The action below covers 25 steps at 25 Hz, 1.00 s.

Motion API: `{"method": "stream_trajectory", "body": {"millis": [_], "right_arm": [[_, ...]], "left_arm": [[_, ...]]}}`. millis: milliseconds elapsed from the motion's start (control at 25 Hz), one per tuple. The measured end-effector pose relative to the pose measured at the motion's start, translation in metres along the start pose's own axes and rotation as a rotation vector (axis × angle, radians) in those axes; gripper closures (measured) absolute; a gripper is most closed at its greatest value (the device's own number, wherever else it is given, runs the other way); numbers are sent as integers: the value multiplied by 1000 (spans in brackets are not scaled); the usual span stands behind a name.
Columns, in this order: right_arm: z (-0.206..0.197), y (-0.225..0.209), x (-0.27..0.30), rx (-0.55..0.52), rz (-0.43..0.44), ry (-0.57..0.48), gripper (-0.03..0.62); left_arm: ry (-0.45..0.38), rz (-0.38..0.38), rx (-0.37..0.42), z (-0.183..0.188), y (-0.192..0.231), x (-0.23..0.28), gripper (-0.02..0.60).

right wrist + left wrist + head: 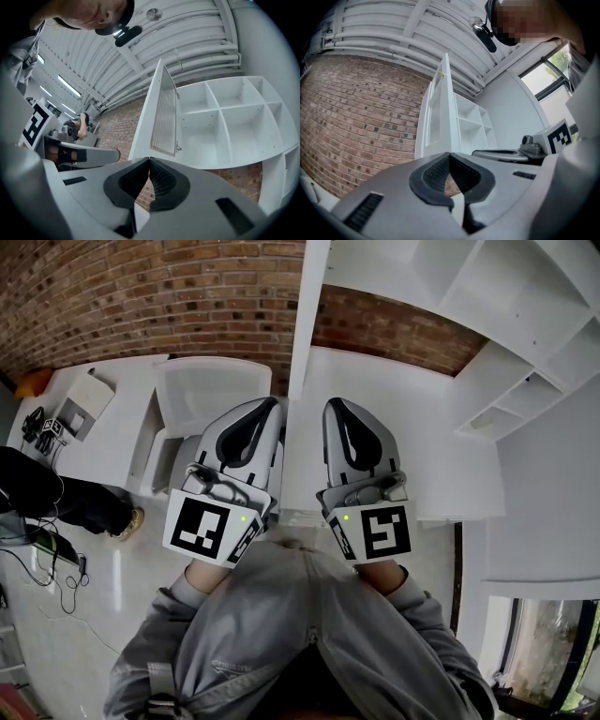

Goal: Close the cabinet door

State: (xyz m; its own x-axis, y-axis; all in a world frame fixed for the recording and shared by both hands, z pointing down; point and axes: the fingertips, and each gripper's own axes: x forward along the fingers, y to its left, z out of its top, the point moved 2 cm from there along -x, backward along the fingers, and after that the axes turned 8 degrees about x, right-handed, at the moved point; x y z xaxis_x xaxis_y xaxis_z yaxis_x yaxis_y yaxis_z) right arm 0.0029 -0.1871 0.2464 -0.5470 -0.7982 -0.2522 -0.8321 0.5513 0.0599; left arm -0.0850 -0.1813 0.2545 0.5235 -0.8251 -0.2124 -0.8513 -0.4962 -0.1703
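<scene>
we hold the left gripper (pixel 274 402) and the right gripper (pixel 334 405) side by side in the head view, marker cubes toward us, tips aimed at the cabinet door (pixel 298 324). from up there the door is only a thin white edge. it stands out from the left edge of the cabinet (pixel 525 348), swung wide open, with the brick wall (pixel 141 296) behind it. that view does not settle whether the tips touch the door.

the gripper views do: in both, the door stands beyond the tips, apart from them. the left gripper view looks past the left gripper (pixel 450 154) at one face of the cabinet door (pixel 440 112), with the cabinet (pixel 471 124) showing behind its right edge and the brick wall (pixel 356 122) to the left. the left claw is closed, pads meeting at the tip, nothing between them.

the right gripper view looks past the right gripper (pixel 149 159) at the other face of the cabinet door (pixel 157 110). it adds what the other views lack: a slatted panel (pixel 165 119) set in the door, a small metal catch (pixel 178 149) at the panel's lower corner, and the cabinet (pixel 220 108) split into four open compartments. the right claw is closed too, with nothing in it.

only the head view shows a white chair (pixel 211 395) left of the door.
</scene>
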Motion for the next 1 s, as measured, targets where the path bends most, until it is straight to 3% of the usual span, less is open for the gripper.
{"method": "stream_trajectory", "body": {"millis": [480, 1000], "right_arm": [[60, 7, 17, -73, 8, -88, 568], [124, 21, 39, -100, 80, -176, 565]], "left_arm": [[-122, -21, 68, 55, 8, 7, 575], [-220, -64, 138, 103, 10, 25, 575]]}}
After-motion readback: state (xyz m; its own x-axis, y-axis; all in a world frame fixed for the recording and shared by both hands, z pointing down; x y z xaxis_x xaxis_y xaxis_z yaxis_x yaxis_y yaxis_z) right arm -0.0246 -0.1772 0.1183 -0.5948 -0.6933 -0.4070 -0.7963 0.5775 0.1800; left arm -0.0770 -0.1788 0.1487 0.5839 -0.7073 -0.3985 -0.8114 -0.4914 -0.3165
